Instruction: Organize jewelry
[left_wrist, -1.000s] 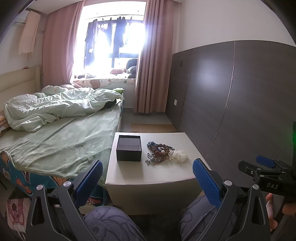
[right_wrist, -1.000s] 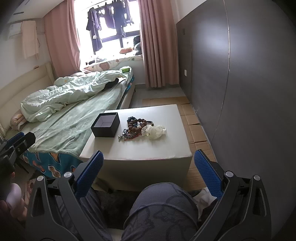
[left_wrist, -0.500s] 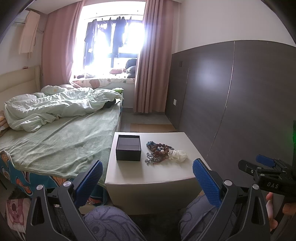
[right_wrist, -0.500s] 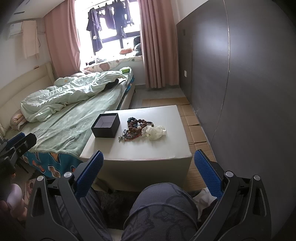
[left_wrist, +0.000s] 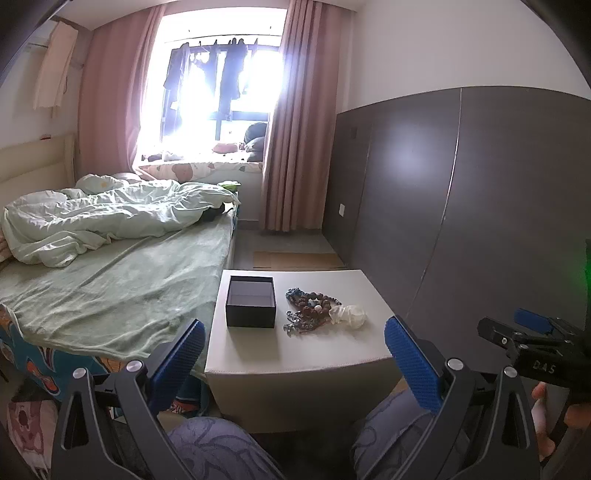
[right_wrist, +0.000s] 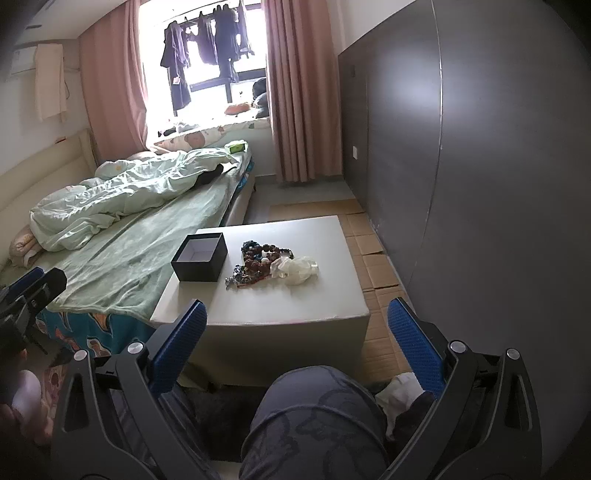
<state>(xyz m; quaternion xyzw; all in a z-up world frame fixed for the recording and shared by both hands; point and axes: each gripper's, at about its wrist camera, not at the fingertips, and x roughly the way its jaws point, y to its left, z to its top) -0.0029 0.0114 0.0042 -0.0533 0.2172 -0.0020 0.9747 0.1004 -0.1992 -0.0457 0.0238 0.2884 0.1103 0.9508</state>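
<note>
A pile of beaded jewelry (left_wrist: 309, 307) (right_wrist: 258, 262) lies on a low white table (left_wrist: 295, 354) (right_wrist: 280, 302), with a crumpled clear plastic bag (left_wrist: 349, 315) (right_wrist: 295, 271) at its right side. To the left of the pile stands an open black box (left_wrist: 251, 305) (right_wrist: 200, 256), empty inside. My left gripper (left_wrist: 295, 347) is open, held short of the table's near edge with nothing between its fingers. My right gripper (right_wrist: 295, 332) is open too, back from the table above the person's knee (right_wrist: 314, 413).
A bed with green bedding (left_wrist: 110, 273) (right_wrist: 122, 240) runs along the table's left side. A dark panelled wall (left_wrist: 461, 206) (right_wrist: 480, 166) closes the right. Cardboard sheets (right_wrist: 376, 258) cover the floor beside the table. The other gripper shows at each view's edge.
Almost nothing has moved; the views have shifted only slightly, and both grippers stay open short of the table.
</note>
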